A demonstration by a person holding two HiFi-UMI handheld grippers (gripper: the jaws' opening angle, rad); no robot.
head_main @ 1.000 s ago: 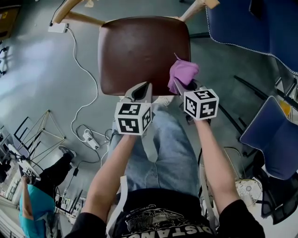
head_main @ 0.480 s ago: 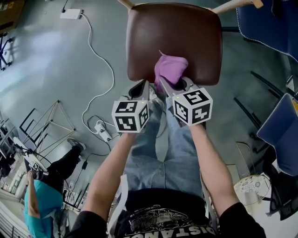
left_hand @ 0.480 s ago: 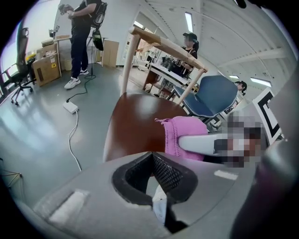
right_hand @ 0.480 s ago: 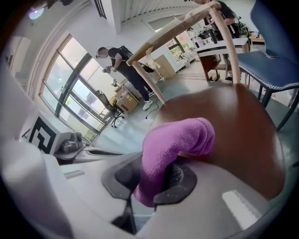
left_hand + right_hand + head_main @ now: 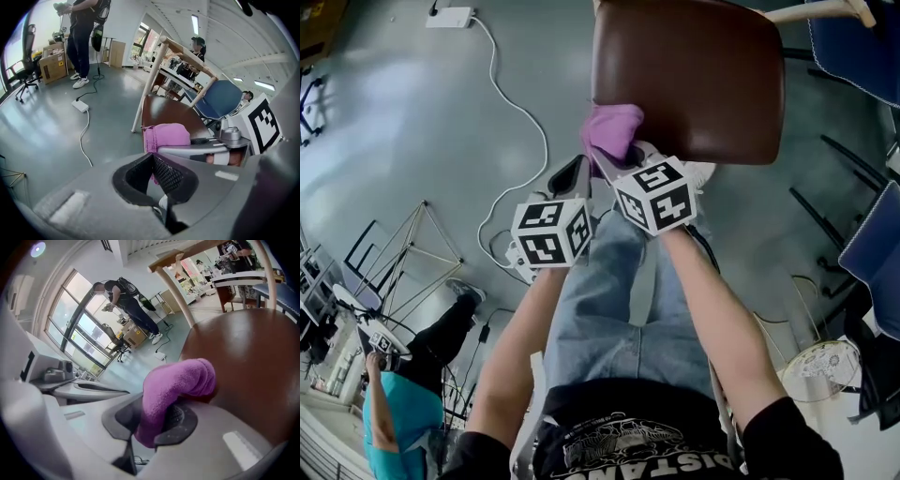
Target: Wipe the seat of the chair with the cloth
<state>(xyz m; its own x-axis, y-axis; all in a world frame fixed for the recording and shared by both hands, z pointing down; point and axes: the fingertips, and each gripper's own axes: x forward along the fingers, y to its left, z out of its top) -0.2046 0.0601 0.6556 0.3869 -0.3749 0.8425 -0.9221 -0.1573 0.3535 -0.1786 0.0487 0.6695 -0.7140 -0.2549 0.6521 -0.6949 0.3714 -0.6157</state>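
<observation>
The chair's brown seat (image 5: pixel 689 80) fills the top right of the head view, with pale wooden legs behind it. A purple cloth (image 5: pixel 612 129) lies bunched on the seat's near left corner. My right gripper (image 5: pixel 616 157) is shut on the cloth. In the right gripper view the cloth (image 5: pixel 176 383) hangs folded between the jaws and presses on the seat (image 5: pixel 248 357). My left gripper (image 5: pixel 572 180) hovers just left of it, off the seat's edge and over the floor. Its jaws stand shut with nothing between them (image 5: pixel 152 171). The left gripper view shows the cloth (image 5: pixel 167 137) and the seat (image 5: pixel 164 112) ahead.
A white cable (image 5: pixel 525 112) runs across the grey floor from a power strip (image 5: pixel 452 16). Blue chairs (image 5: pixel 874 253) stand at the right. A thin metal frame (image 5: pixel 403 253) and a person in teal (image 5: pixel 389 412) are at the lower left.
My right gripper has dragged the cloth leftward along the seat's front edge, from the right corner to the left corner. The left gripper has stayed beside it, off the seat.
</observation>
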